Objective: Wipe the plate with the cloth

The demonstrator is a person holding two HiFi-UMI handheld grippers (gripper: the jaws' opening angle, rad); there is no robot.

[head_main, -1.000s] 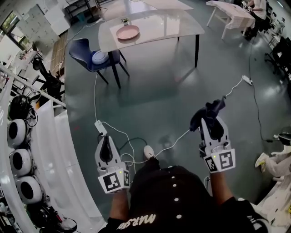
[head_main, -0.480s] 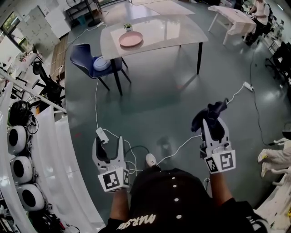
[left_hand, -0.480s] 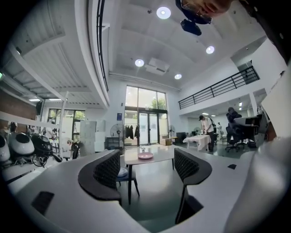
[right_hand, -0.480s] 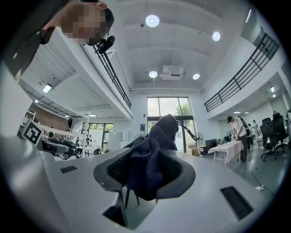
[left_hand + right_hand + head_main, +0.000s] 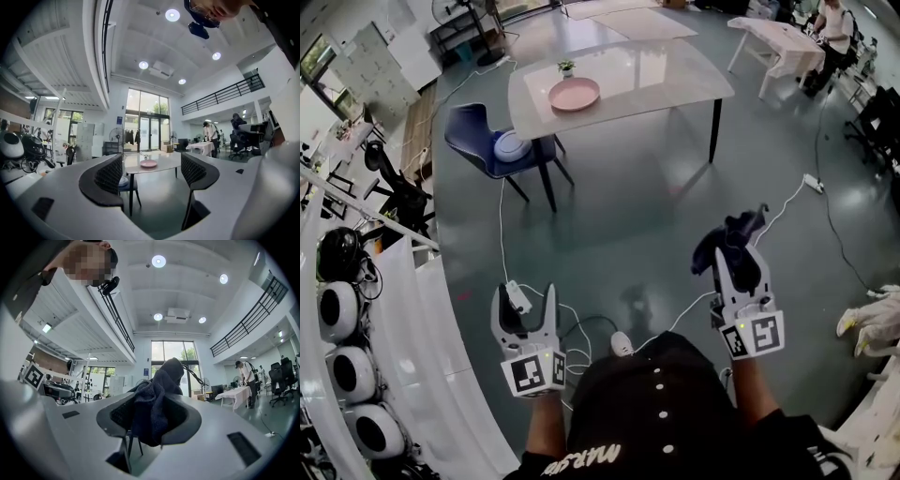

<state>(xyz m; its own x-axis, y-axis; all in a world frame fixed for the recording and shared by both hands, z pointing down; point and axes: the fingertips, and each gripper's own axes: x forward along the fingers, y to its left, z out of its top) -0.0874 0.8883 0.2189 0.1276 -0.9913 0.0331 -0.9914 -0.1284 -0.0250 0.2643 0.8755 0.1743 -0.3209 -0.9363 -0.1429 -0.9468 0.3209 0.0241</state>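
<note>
L claw [image 5: 525, 298] just opened, empty | R claw [image 5: 737, 255] grips cloth [image 5: 719, 240] | plate [image 5: 574, 94] nearer

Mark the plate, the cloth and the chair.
plate [image 5: 574, 94], head view, centre of its pink face.
cloth [image 5: 727, 236], head view, bunched dark middle.
chair [image 5: 472, 139], head view, bare blue shell.

A: What colour is the plate [image 5: 574, 94]?
B: Pink, on a pale grey desk [image 5: 661, 73] with black legs.
A: And the cloth [image 5: 727, 242]?
B: Dark navy. The chair [image 5: 467, 127] at far left is dark blue, and the floor [image 5: 637, 206] is grey-green.
</note>
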